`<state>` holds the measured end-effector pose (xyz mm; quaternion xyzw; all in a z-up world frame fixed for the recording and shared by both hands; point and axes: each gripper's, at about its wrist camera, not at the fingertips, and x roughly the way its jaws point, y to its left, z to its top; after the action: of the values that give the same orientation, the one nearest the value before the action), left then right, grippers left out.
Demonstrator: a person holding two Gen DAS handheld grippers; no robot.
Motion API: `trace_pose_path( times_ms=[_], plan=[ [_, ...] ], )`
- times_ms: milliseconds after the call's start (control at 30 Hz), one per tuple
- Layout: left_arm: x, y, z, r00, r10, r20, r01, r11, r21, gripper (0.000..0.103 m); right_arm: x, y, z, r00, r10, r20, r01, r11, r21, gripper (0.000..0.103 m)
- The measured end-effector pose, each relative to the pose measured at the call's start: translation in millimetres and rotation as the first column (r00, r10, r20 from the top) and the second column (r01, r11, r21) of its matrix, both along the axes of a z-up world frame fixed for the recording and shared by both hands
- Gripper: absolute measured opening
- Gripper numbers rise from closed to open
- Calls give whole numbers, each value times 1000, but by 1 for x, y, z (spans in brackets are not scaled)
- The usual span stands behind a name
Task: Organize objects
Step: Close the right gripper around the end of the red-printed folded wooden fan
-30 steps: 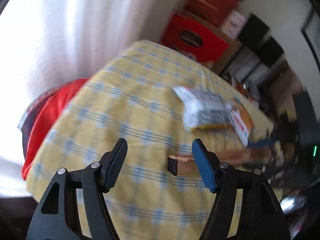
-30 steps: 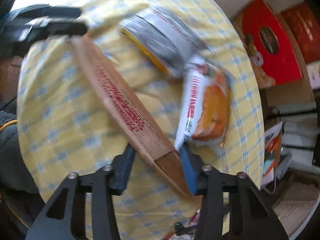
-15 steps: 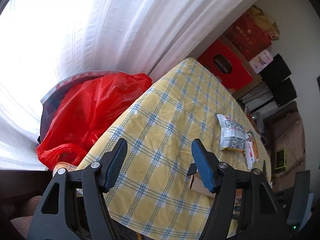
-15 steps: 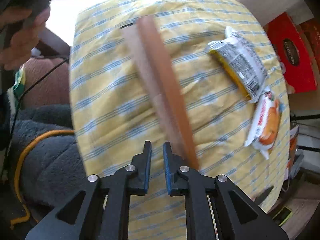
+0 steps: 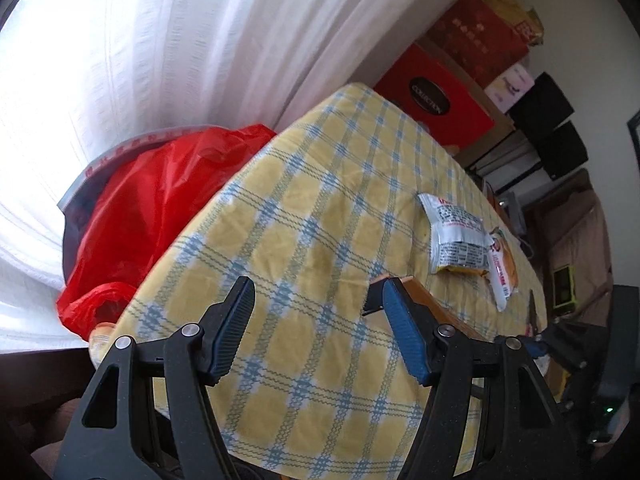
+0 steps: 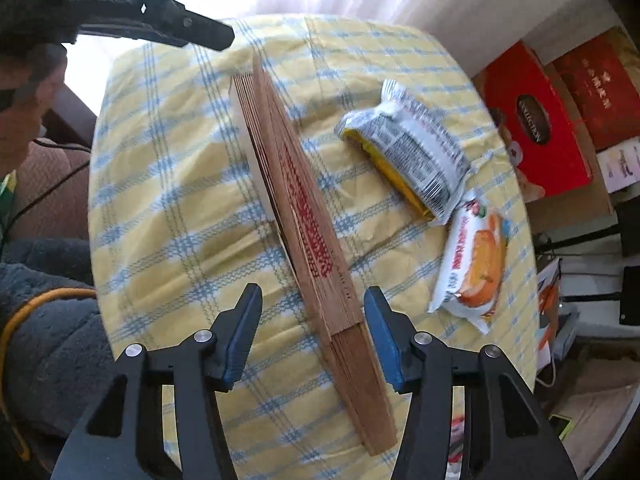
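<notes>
A yellow cloth with blue checks [image 6: 168, 184] covers the surface, which stands against a white curtain [image 5: 168, 40]; a red plastic bag [image 5: 152, 208] bulges beside the surface's edge near the curtain, and red boxes [image 6: 532, 120] are stacked on the far side. A folded wooden fan [image 6: 304, 216] with red lettering lies lengthwise on the cloth, its narrow pivot end toward the right wrist camera. The right gripper [image 6: 312, 328] points steeply down over that end, its jaws opening, with the fan between the blue pads; the right pad sits just beside the fan's edge, the left pad stands clear of it, and neither visibly presses on it. To the right of the fan lie two snack packets: a silver packet with a yellow edge [image 6: 408, 152] and, touching its lower corner, a white packet with an orange picture [image 6: 472, 264]. The left gripper [image 5: 318, 328] hovers above the cloth near the fan's far end, its jaws spread wide with nothing between them; in the right wrist view it shows as a dark shape at the upper left. A person's dark fleece sleeve [image 6: 48, 320] fills the lower left of that view.
</notes>
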<state>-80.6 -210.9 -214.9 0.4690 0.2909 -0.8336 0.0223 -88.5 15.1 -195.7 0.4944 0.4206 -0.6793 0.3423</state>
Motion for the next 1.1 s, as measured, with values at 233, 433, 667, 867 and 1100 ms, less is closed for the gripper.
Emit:
trace_pose_path(
  times_ms=[233,433,667,867,1100],
  plan=[
    [-7,16,-4,999,-36,-10,36,999,8,63,2,29,-4,1000,-27,5,27,1000,-12,57],
    [-17,46,-5,986,-153,-69,156,986,53,63,-13,81,-3,991,-119,58,119,993,2,56],
    [-20,64,0,980,-187,-67,187,982,-4,65,6,88,0,987,-152,40,152,988,4,31],
    [-20,58,-5,985,-161,-61,162,987,18,65,60,61,6,996,-89,7,88,995,38,5],
    [-21,65,-5,984,-170,-57,171,985,25,65,107,54,9,990,-101,99,103,995,-15,5]
  ],
)
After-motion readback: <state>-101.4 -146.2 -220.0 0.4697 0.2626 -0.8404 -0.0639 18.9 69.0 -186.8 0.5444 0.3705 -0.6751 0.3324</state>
